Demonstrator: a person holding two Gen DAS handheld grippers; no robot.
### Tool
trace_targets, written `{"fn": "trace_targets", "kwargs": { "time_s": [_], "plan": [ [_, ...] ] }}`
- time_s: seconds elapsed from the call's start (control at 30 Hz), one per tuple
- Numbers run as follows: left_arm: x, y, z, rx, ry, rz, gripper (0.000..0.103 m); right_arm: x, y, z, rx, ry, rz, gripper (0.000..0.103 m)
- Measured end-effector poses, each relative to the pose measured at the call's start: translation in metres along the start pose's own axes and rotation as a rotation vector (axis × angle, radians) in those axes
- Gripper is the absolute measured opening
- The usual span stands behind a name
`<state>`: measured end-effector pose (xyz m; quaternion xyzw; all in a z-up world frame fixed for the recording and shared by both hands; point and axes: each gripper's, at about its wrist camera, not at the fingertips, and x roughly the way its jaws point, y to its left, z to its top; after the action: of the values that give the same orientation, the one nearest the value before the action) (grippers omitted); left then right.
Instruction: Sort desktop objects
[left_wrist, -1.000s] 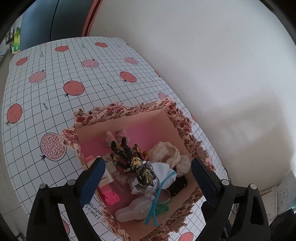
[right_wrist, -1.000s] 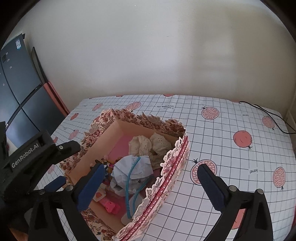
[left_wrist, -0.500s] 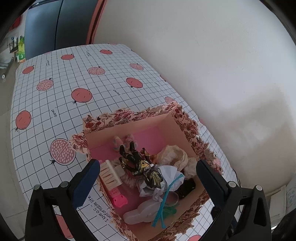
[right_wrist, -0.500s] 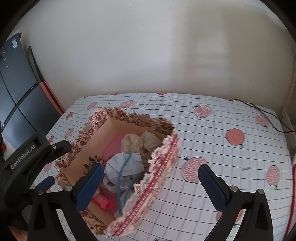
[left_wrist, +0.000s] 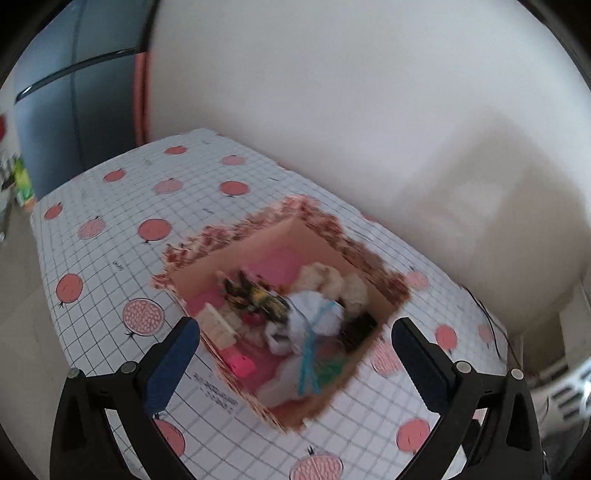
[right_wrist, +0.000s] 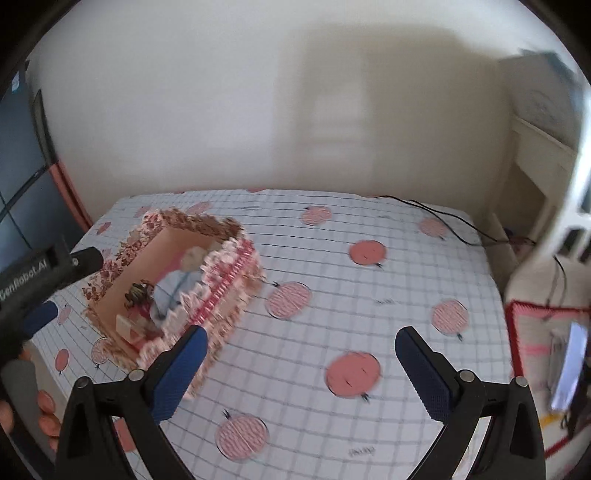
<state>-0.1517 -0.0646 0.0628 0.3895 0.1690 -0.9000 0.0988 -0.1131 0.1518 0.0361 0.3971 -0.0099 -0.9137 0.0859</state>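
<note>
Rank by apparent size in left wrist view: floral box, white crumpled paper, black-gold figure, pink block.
1. floral box
2. white crumpled paper
3. black-gold figure; close to the paper, and blur makes this pair unsure
4. pink block

The tablecloth (right_wrist: 369, 295) looks like smooth, faintly glossy printed vinyl. The box (left_wrist: 295, 236) appears to be matt cardboard with floral paper edging. The pads (right_wrist: 177, 373) are rough, textured blue rubber on matt black plastic gripper frames; the wall (right_wrist: 295, 110) is matt.

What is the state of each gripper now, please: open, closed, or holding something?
Left gripper: open, holding nothing, above the floral box.
Right gripper: open, holding nothing, over the tablecloth.
</note>
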Motion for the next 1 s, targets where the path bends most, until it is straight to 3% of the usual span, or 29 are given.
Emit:
{"fn": "trace_targets", "kwargs": {
  "time_s": [0.27,0.47,0.87,1.0],
  "plan": [
    [-0.043,-0.017,-0.045,0.128,-0.056,-0.098,0.103,-0.048,-0.030,-0.024,0.083,-0.053,0.009,0.103],
    [-0.055,-0.005,-0.080,0.162,-0.079,-0.125,0.103,-0.063,-0.027,-0.060,0.048,-0.060,0.004,0.103],
    [-0.062,-0.002,-0.125,0.294,-0.108,-0.049,0.103,-0.072,-0.034,-0.105,0.023,-0.076,-0.062,0.103],
    [-0.068,0.000,-0.128,0.277,-0.114,-0.073,0.103,-0.077,-0.038,-0.105,0.037,-0.092,-0.080,0.103]
  ]
}}
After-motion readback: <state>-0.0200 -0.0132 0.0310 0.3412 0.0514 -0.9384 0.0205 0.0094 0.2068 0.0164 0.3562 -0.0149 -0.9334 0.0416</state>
